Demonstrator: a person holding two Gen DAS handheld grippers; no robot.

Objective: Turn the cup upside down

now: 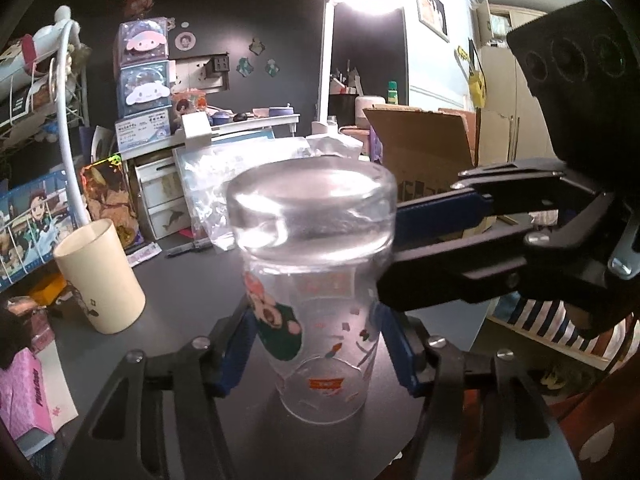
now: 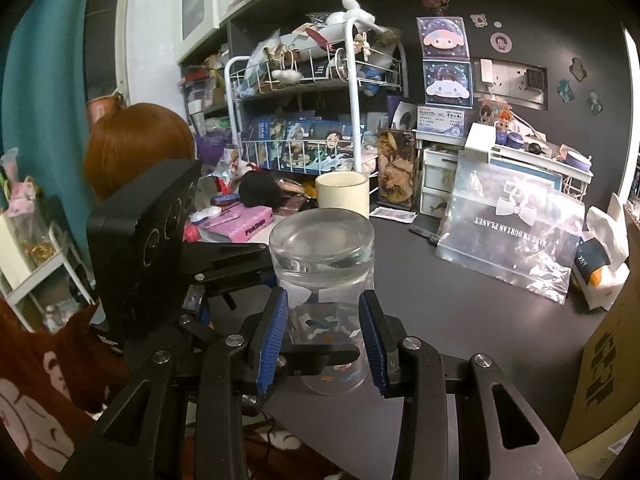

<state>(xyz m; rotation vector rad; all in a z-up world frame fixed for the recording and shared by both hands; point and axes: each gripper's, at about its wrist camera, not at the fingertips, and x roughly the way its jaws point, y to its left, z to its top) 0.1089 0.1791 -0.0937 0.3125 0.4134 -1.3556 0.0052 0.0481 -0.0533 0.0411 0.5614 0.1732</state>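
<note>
A clear glass cup [image 1: 320, 280] with cartoon prints stands upside down, thick base up, mouth on the dark table [image 1: 192, 300]. It also shows in the right wrist view [image 2: 324, 280]. My left gripper [image 1: 316, 344] has its blue pads on both sides of the cup's lower body, touching it. My right gripper [image 2: 326, 340] also clamps the cup from its side; in the left wrist view its fingers [image 1: 440, 240] reach in from the right to the cup's upper part.
A cream cup [image 1: 100, 276] stands upright left of the glass, also visible behind it [image 2: 342, 194]. A pink box [image 1: 24, 396] lies near left. A clear plastic bag [image 2: 508, 236], a cardboard box [image 1: 424, 152], drawers and wire shelves crowd the table's far side.
</note>
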